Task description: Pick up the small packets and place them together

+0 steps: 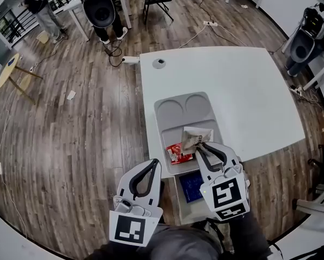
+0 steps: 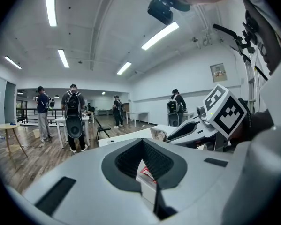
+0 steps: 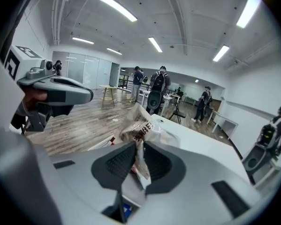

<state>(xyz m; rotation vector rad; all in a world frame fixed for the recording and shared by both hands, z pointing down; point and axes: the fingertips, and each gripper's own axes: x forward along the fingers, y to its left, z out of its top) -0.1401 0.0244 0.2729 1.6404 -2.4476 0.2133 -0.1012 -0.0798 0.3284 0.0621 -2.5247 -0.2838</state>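
Right gripper (image 1: pixel 201 147), jaws clamped on crumpled packet (image 1: pixel 194 136) over the tray (image 1: pixel 170 112): best lowered just beside red packet (image 1: pixel 178 154) before release; left gripper (image 1: pixel 154 163) closed, empty, near left.

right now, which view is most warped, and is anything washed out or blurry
Head view: strong fisheye, the white table edges bow and the corners go black. Left gripper view: ceiling lights blow out. Right gripper view: the crumpled packet print is legible, and the rim darkens.
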